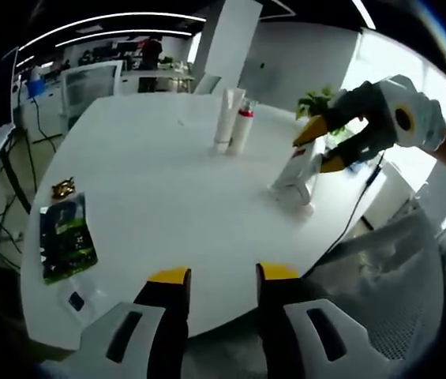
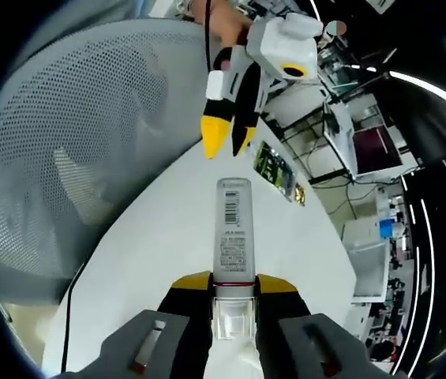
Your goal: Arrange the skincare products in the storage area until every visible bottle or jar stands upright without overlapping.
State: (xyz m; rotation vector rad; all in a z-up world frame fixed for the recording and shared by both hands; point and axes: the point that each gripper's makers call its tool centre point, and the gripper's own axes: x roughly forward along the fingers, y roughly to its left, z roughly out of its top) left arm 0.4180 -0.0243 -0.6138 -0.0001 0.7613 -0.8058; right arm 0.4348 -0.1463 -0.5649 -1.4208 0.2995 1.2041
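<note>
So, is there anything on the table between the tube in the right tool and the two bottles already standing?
Nothing visible. The right tool holds the white tube near the table edge; bare tabletop lies between it and the two upright bottles.

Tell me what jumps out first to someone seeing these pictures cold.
The right gripper stands out first, its yellow-tipped fingers shut on a white tube with a clear cap, held above the white table. In the left gripper view, that gripper works at the table's far right edge, and two more containers, a tall white tube and a red-capped bottle, stand upright beside each other farther back. The left gripper hangs open near the table's near edge.
</note>
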